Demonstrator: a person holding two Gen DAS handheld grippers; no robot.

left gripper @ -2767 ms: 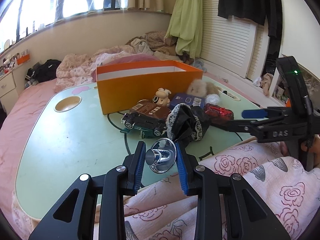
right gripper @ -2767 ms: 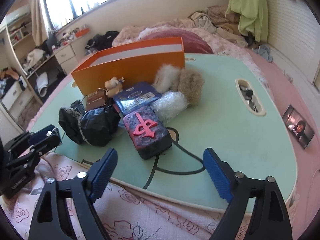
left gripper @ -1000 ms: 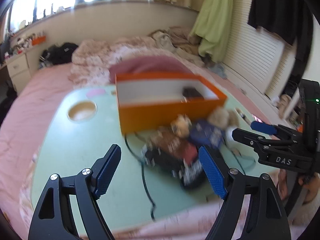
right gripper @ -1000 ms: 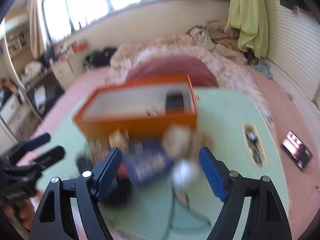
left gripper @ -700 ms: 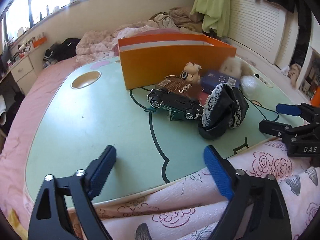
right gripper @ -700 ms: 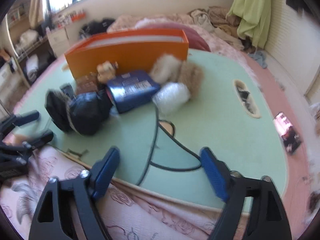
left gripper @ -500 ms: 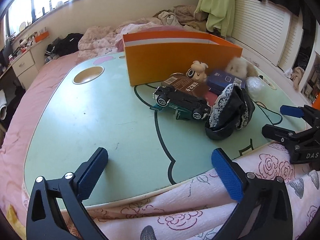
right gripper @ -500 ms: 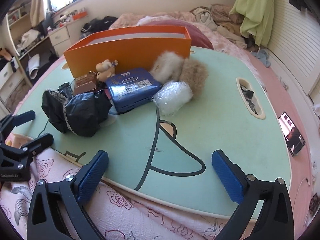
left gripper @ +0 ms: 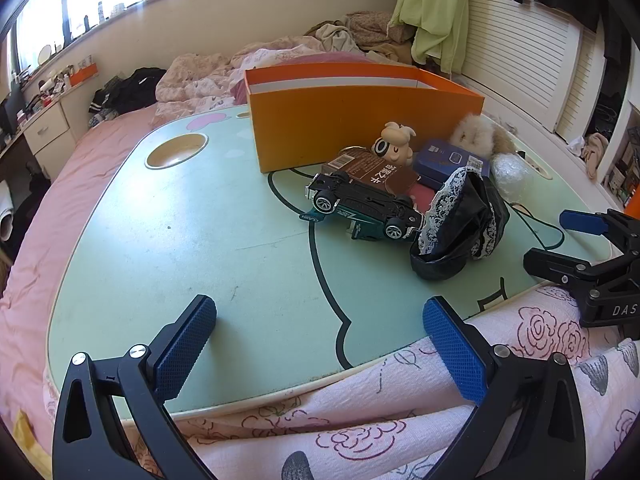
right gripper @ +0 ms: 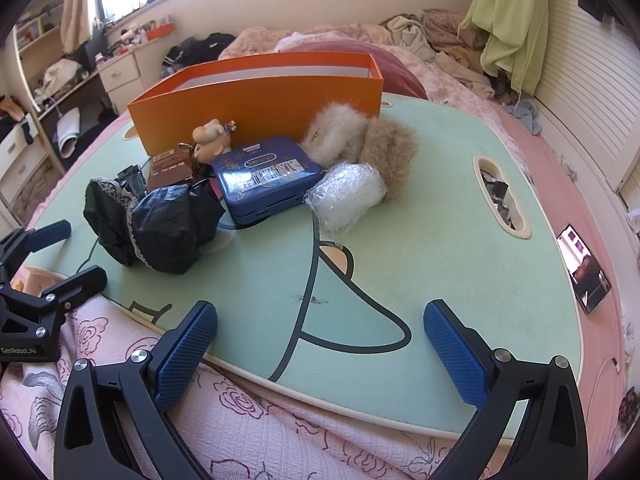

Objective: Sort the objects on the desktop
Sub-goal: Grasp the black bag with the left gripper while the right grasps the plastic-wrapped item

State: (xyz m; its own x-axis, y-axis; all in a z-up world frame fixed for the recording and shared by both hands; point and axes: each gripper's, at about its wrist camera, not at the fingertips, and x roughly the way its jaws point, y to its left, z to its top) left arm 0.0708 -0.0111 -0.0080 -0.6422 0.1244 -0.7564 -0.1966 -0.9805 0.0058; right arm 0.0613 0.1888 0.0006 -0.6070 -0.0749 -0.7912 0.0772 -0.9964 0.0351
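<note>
We're holding both grippers, left (left gripper: 320, 344) and right (right gripper: 320, 344), wide open and empty over the near edge of the green counter (left gripper: 200, 232). The toy car (left gripper: 362, 208), black lace pouch (right gripper: 160, 222) and blue tin (right gripper: 266, 176) are sitting clustered in front of the orange box (left gripper: 360, 116).

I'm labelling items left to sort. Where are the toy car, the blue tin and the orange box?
toy car (left gripper: 362, 204): left wrist view, dark underside.
blue tin (right gripper: 266, 172): right wrist view, lid by the barcode.
orange box (right gripper: 256, 108): right wrist view, front wall.
</note>
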